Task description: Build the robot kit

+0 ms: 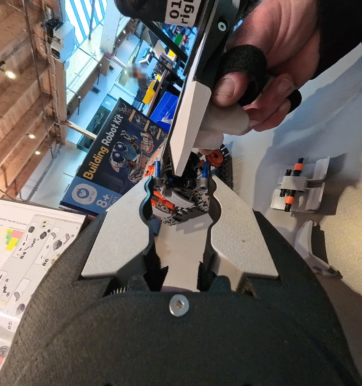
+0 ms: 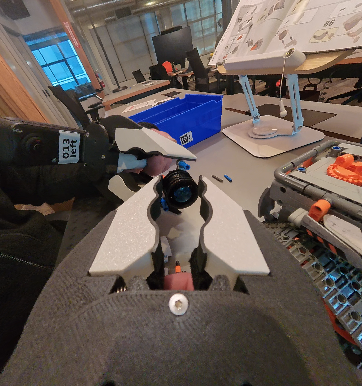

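A small lens assembly point(image 2: 180, 193), a black ribbed barrel with a blue lens, blue pins and grey connectors, is held above the table. My right gripper point(image 2: 180, 181) is shut on the black barrel. In the left wrist view it comes down from above onto the assembly point(image 1: 182, 179). My left gripper point(image 1: 181, 181) spans the assembly, and its fingertips touch the grey connectors on both sides. In the right wrist view its upper finger point(image 2: 155, 144) sits on the top blue pin; its lower finger is partly hidden.
A grey and orange tracked brick vehicle point(image 2: 322, 198) stands at the right. Two loose pins point(image 2: 222, 178) lie on the table. There is also a blue bin point(image 2: 186, 119), an instruction booklet on a white stand point(image 2: 269, 133), the kit box point(image 1: 113, 158), and a grey sub-assembly with orange pins point(image 1: 297, 186). My two grippers' fingertips are within a few centimetres of each other.
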`<act>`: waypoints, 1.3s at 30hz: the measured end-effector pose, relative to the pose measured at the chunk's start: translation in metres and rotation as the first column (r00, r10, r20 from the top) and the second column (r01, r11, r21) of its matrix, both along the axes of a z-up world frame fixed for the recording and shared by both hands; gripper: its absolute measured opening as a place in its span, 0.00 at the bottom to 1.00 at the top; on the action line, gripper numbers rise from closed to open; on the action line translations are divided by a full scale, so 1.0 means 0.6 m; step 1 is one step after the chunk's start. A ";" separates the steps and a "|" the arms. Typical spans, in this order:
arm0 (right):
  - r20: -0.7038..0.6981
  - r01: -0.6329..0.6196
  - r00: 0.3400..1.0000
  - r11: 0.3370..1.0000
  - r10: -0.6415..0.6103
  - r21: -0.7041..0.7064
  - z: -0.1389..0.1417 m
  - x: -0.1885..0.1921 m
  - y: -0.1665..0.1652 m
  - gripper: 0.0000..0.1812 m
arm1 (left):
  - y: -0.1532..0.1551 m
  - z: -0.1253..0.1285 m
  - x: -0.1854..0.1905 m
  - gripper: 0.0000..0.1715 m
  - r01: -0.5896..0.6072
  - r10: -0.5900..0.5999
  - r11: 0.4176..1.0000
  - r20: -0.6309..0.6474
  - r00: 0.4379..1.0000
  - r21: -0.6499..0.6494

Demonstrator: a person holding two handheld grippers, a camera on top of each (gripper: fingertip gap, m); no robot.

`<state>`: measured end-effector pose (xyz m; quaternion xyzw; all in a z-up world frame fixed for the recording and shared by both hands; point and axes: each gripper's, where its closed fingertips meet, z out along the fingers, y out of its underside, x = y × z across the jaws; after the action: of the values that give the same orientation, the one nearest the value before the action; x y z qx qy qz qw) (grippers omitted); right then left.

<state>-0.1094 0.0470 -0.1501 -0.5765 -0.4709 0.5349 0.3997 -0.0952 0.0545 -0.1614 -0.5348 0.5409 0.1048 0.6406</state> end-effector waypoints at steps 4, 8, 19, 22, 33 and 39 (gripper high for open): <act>0.011 0.013 1.000 1.000 -0.013 0.016 -0.003 0.000 0.003 0.17 | 0.003 -0.003 0.000 0.29 -0.002 0.002 1.000 0.004 1.000 0.001; 0.026 0.015 1.000 0.999 -0.016 0.036 -0.009 -0.002 0.004 0.17 | 0.004 -0.008 -0.001 0.29 -0.002 0.002 1.000 0.001 1.000 -0.006; 0.102 -0.014 0.995 0.993 0.002 0.114 -0.035 -0.021 -0.008 0.17 | 0.001 -0.024 0.006 0.30 -0.001 0.001 0.999 -0.003 1.000 -0.049; 0.100 -0.005 0.995 0.994 -0.006 0.110 -0.035 -0.020 -0.006 0.17 | 0.001 -0.021 0.004 0.30 -0.008 0.008 0.999 -0.004 1.000 -0.039; 0.045 0.033 0.998 0.994 -0.038 0.103 -0.017 -0.011 0.004 0.17 | 0.010 -0.005 -0.013 0.35 -0.037 0.038 0.999 0.041 0.998 -0.040; 0.034 0.041 0.998 0.995 -0.045 0.095 -0.015 -0.011 0.007 0.17 | 0.009 -0.008 -0.004 0.38 -0.030 0.032 0.999 0.037 0.999 -0.034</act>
<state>-0.1159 0.0511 -0.1590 -0.5766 -0.4901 0.4930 0.4293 -0.0975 0.0600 -0.1662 -0.5557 0.5223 0.0957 0.6397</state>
